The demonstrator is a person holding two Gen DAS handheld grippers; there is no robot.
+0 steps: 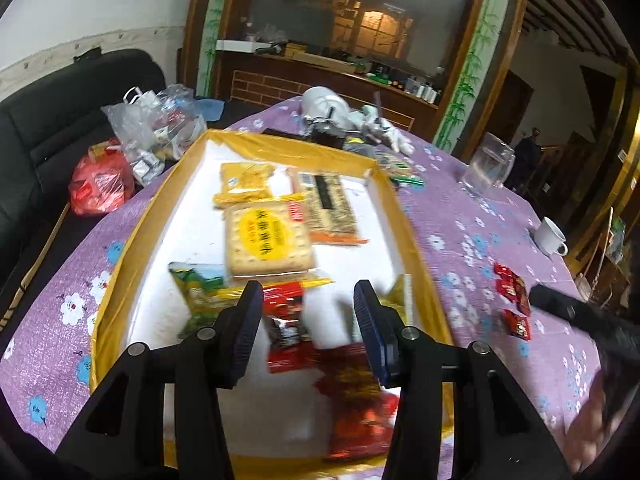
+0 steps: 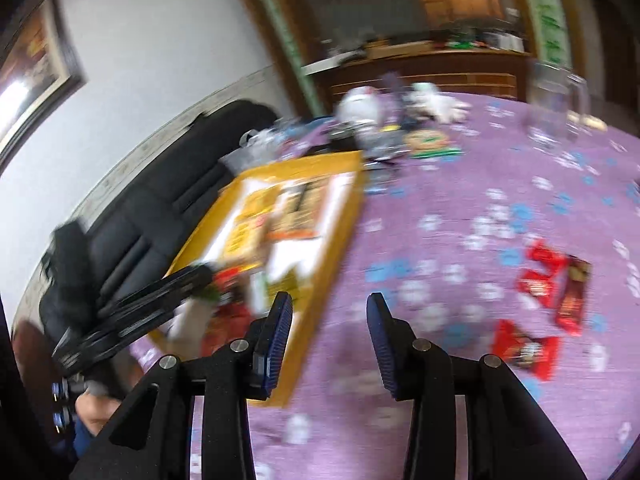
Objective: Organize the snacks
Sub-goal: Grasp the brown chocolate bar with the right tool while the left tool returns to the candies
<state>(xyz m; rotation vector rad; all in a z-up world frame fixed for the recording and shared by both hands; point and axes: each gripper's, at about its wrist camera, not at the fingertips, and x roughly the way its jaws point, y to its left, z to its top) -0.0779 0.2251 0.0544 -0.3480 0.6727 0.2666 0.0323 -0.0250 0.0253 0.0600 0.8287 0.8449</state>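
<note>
Snacks lie in two groups: several packets inside the yellow-rimmed tray (image 1: 192,152), and loose red packets (image 2: 544,280) on the purple tabletop (image 2: 440,208). Left gripper (image 1: 308,300) hovers over the tray's near end, fingers (image 1: 250,312) released, nothing pinched; a red-black packet (image 1: 286,332) lies below the gap, a cracker pack (image 1: 266,240) ahead of the tips, a green bag (image 1: 198,286) just left of them. Right gripper (image 2: 330,312) is over bare tabletop, fingers released and empty; tray to its left, red packets ahead to its right. Right view blurred.
</note>
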